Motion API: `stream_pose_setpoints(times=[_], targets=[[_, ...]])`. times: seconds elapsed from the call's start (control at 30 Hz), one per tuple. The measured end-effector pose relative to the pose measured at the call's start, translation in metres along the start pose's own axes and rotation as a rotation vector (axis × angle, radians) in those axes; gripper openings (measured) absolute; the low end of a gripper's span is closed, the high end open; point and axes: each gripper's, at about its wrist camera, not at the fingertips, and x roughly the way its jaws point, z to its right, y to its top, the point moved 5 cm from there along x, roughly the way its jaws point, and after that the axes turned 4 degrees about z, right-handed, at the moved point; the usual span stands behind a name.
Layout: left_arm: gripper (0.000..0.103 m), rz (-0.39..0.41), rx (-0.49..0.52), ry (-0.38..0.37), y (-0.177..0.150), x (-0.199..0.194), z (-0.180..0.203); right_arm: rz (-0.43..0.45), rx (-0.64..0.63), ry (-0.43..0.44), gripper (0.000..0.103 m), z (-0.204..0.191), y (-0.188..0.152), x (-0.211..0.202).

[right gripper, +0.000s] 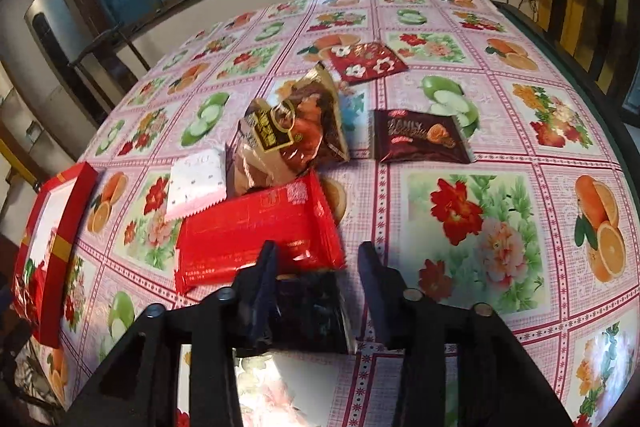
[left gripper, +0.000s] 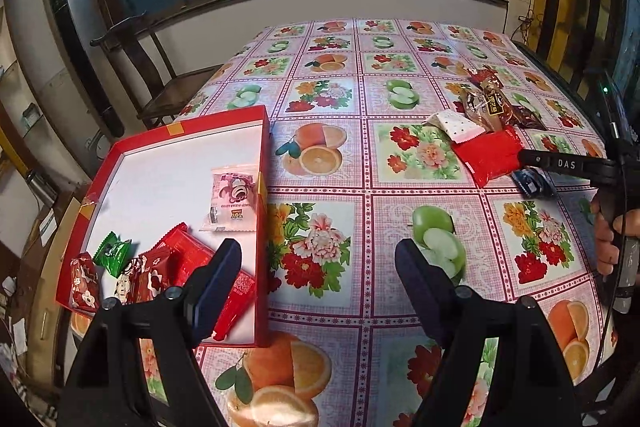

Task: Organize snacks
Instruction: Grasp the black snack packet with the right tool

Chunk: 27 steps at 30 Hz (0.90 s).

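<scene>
A red box (left gripper: 192,125) with a white floor lies at the table's left and holds several snacks: a pink packet (left gripper: 234,197), a green candy (left gripper: 114,253) and red packets (left gripper: 188,259). My left gripper (left gripper: 318,267) is open and empty, above the box's right edge. A loose pile lies on the cloth: a flat red packet (right gripper: 256,231), a white packet (right gripper: 196,187), a brown bag (right gripper: 292,135), a dark brown packet (right gripper: 420,137) and a red flowered packet (right gripper: 368,63). My right gripper (right gripper: 316,263) is open, with a dark packet (right gripper: 312,311) between its fingers, at the red packet's near edge.
The table (left gripper: 360,147) carries a pink fruit-and-flower cloth. A wooden chair (left gripper: 160,83) stands at its far left. A wall and window lie behind. The red box shows at the left edge of the right wrist view (right gripper: 60,223).
</scene>
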Motion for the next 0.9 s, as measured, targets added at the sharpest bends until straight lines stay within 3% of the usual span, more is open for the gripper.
stream_pose_setpoints(times=[0.13,0.23,0.4,0.5,0.57,0.63,0.8,0.83,0.87,0.9], targets=[[0.079,-0.007,-0.005,-0.011,-0.005,0.0,-0.005,-0.068,-0.136,0.003,0.035,-0.01,-0.025,-0.014],[0.079,-0.011,-0.012,-0.016,-0.007,0.002,-0.009,-0.175,-0.2,0.148,0.035,-0.017,-0.051,-0.041],[0.079,-0.009,-0.021,-0.035,-0.008,0.001,-0.007,-0.081,-0.234,0.115,0.035,-0.003,-0.056,-0.085],[0.079,-0.005,-0.017,-0.04,-0.008,-0.002,-0.006,-0.087,-0.321,0.172,0.046,-0.019,-0.069,-0.101],[0.079,-0.003,-0.018,-0.041,-0.009,-0.003,-0.006,-0.091,-0.38,0.174,0.069,-0.033,-0.083,-0.111],[0.079,-0.006,-0.019,-0.041,-0.009,-0.002,-0.006,-0.088,-0.429,0.118,0.07,-0.045,-0.097,-0.116],[0.079,-0.011,-0.011,-0.06,-0.011,-0.005,0.0,-0.15,-0.434,0.063,0.07,-0.056,-0.121,-0.098],[0.079,-0.009,-0.005,-0.065,-0.011,-0.007,0.002,-0.164,-0.416,0.059,0.062,-0.054,-0.123,-0.091],[0.079,-0.008,0.002,-0.069,-0.012,-0.008,0.003,-0.171,-0.395,0.058,0.044,-0.051,-0.124,-0.086],[0.079,-0.007,0.011,-0.075,-0.012,-0.009,0.004,-0.167,-0.381,0.054,0.039,-0.049,-0.123,-0.083]])
